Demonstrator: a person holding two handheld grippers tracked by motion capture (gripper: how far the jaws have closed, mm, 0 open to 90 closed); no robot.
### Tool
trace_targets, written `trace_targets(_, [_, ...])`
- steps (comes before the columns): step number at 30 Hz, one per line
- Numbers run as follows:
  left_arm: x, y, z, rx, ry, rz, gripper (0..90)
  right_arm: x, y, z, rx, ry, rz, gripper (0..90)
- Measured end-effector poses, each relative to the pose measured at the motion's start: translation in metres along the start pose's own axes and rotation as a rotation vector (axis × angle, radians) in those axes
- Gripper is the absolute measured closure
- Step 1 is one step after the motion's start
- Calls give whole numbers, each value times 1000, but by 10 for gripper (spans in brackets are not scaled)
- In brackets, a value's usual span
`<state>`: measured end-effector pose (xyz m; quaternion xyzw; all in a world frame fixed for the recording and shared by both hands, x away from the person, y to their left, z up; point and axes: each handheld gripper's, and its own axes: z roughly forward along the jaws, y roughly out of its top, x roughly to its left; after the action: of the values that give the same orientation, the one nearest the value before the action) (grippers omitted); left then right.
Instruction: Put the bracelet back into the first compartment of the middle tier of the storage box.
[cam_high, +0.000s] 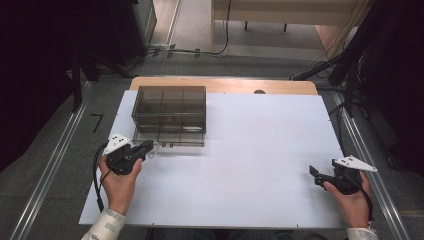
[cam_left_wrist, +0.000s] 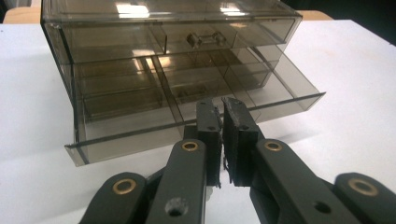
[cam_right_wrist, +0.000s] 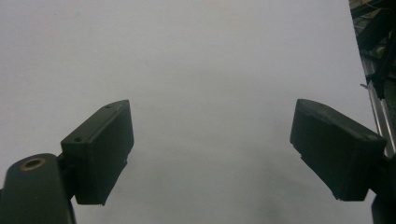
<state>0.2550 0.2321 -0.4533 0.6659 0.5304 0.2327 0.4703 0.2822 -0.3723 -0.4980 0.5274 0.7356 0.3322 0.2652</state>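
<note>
Here left tongs (cam_left_wrist: 221, 140) clamp the drawer handle (cam_high: 152, 148).

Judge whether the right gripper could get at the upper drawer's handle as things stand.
Probably yes: the right gripper is open, bare table lies between, and the upper drawer's handle faces outward unobstructed, though it's a long reach.

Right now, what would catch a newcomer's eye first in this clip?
The smoky transparent drawer box at the far left of the white table, its bottom drawer pulled partly out. The left gripper sits at that drawer's front, jaws nearly closed, while the right gripper waits wide open at the near right.
</note>
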Motion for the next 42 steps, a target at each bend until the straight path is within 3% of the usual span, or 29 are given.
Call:
trace_targets(7, [1, 6, 0, -10, 7, 1, 867, 0, 0, 0, 2, 1, 2, 118])
trace_targets(22, [13, 21, -2, -26, 35, -44, 867, 0, 0, 1, 5, -1, -1, 118])
trace_targets(28, [15, 25, -2, -33, 62, -29, 867, 0, 0, 2, 7, -2, -1, 118])
trace_targets(42, [18, 36, -1, -58, 50, -39, 867, -1, 0, 3, 12, -2, 0, 118])
